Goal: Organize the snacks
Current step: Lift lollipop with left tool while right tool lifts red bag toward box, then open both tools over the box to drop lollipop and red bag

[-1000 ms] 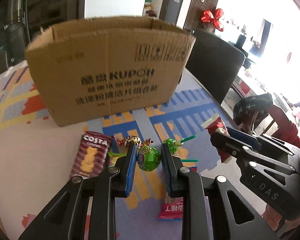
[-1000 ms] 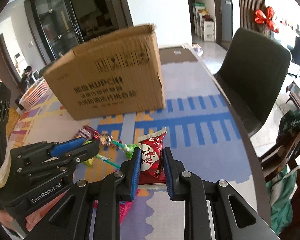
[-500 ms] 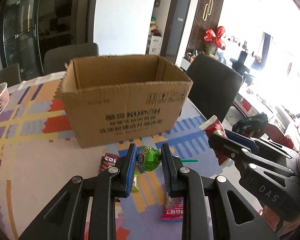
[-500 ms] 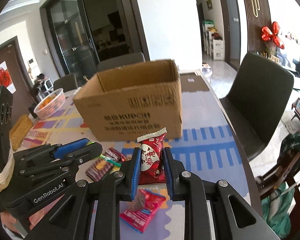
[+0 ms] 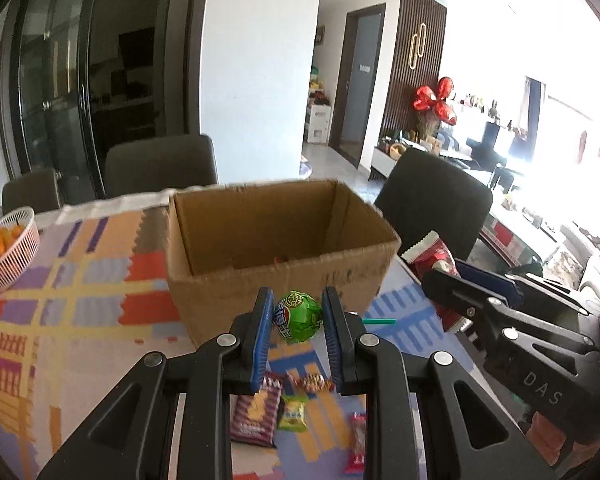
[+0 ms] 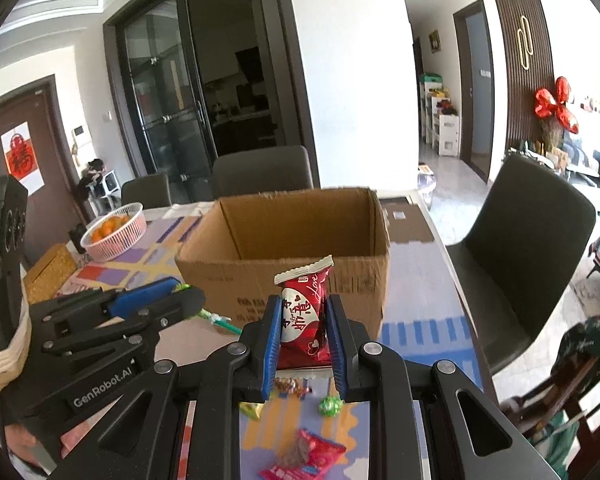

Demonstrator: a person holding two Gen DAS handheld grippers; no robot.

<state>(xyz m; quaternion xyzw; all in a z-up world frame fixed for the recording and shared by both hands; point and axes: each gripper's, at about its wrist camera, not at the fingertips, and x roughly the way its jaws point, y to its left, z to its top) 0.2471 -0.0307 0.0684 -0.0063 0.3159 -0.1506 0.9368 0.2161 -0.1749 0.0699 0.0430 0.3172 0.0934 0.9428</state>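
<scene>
Snacks in both your grippers hang short of the open brown cardboard box (image 5: 276,240), on its near side, so neither can be let go yet. Your left gripper (image 5: 296,320) is closed on the round green foil-wrapped lollipop (image 5: 298,316), pinching only the ball; its green stick (image 5: 378,321) pokes out toward the right. That ball is round and slick, so I think a tilt or a bump against the box's near wall could roll it out between the pads. Your right gripper (image 6: 302,328) is clamped on the red upright snack packet with white crimped top (image 6: 304,312), low on its body; the packet stands above the box's near rim in that view. A soft packet may fold and catch the rim if you go in low. The grippers sit close together, so heading for the box at once risks a knock. Several loose wrapped snacks (image 5: 288,412) lie on the patterned tablecloth (image 5: 80,300) in front of the box.
</scene>
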